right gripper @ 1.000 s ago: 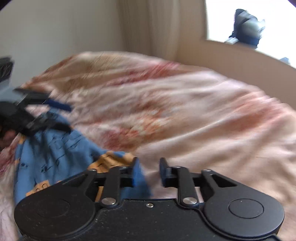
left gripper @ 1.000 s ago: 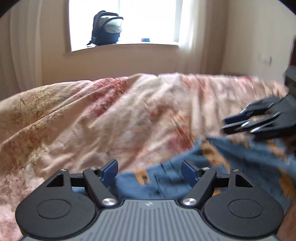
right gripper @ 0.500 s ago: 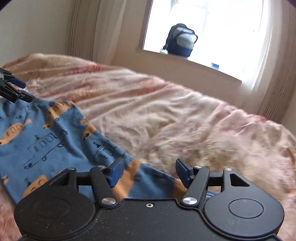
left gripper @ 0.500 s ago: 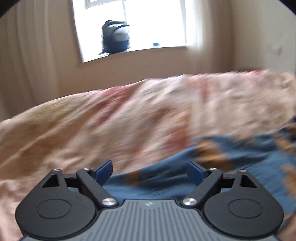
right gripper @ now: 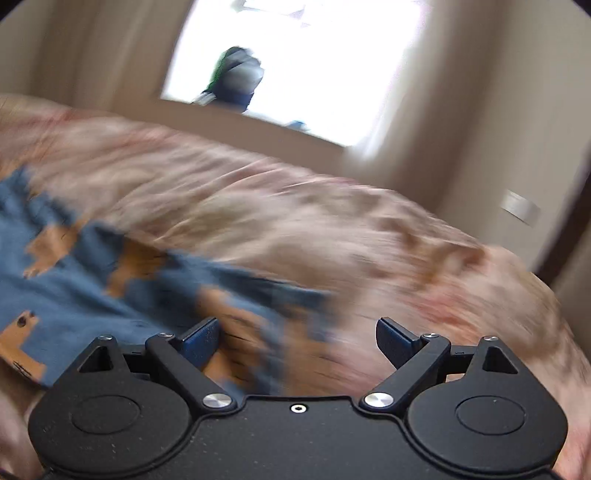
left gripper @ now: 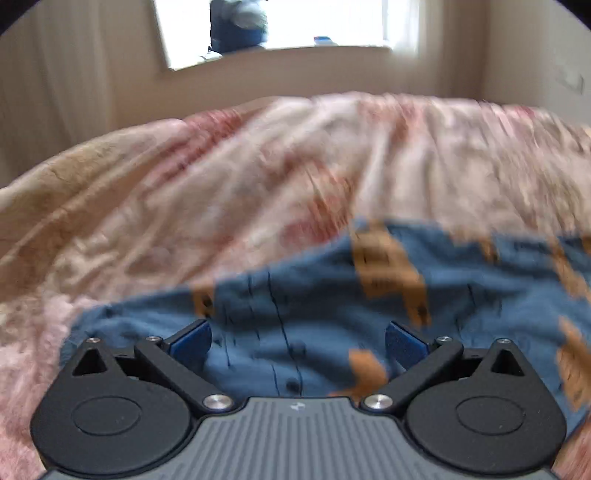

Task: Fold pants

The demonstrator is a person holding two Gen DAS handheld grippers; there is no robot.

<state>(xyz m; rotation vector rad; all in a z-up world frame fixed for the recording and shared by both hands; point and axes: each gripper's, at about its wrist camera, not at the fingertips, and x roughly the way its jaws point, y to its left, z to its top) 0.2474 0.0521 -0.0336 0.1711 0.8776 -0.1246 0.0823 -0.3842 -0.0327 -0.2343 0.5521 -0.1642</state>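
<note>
Blue pants [left gripper: 332, 302] with orange and dark printed shapes lie spread on a pink floral bedspread [left gripper: 221, 177]. My left gripper [left gripper: 297, 341] is open and empty, with its blue-padded fingers wide apart just above the pants' cloth. In the right wrist view the pants [right gripper: 92, 295] lie at the left and lower middle, blurred by motion. My right gripper [right gripper: 297, 339] is open and empty; its left finger is over the pants' right edge and its right finger is over the bedspread [right gripper: 406, 251].
A dark backpack [left gripper: 236, 22] stands on the window sill beyond the bed; it also shows in the right wrist view [right gripper: 236, 77]. Curtains hang at both sides of the window. A wall switch [right gripper: 521, 203] is at the right.
Both grippers have opened wider and moved forward over the pants. The right gripper, nearly shut a second ago, has swung to the right. The right gripper has left the left wrist view.
</note>
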